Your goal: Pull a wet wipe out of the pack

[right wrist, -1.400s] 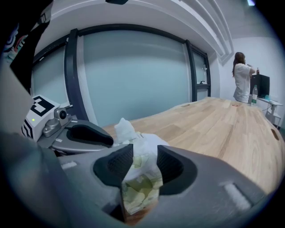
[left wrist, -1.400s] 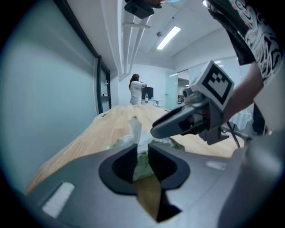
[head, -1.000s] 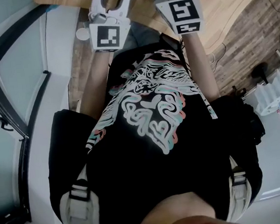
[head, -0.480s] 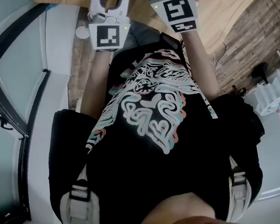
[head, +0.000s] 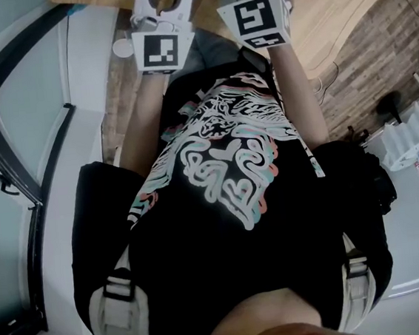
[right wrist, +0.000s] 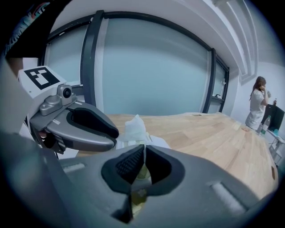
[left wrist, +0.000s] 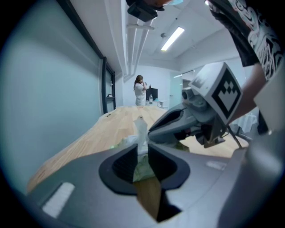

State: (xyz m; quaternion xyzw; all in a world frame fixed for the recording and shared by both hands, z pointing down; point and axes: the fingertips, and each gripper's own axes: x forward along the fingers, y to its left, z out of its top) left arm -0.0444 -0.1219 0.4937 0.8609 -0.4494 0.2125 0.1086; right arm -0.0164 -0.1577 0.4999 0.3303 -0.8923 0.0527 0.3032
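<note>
Since the wet wipe (left wrist: 141, 130) stands as only a thin upright tuft out of the pack (left wrist: 143, 168) on the wooden table (left wrist: 100, 133), I note there is little of it to catch.

The right gripper (right wrist: 144, 150) has just been closing. Its pads now meet at the tips, right at the foot of the tuft, and I cannot confirm any wipe between them. First risk: it has nipped nothing, or only a corner, so a pull would slip off or tear the tuft.

The left gripper (left wrist: 141, 149) shows a narrow slot filled with white and green. I read this as clamped on the pack at the wipe's root. Second risk: if that clamp also traps the wipe, the sheet will not feed. If the clamp is slack, the pack will lift with the pull.

The two grippers' noses sit very close together and may knock.
</note>
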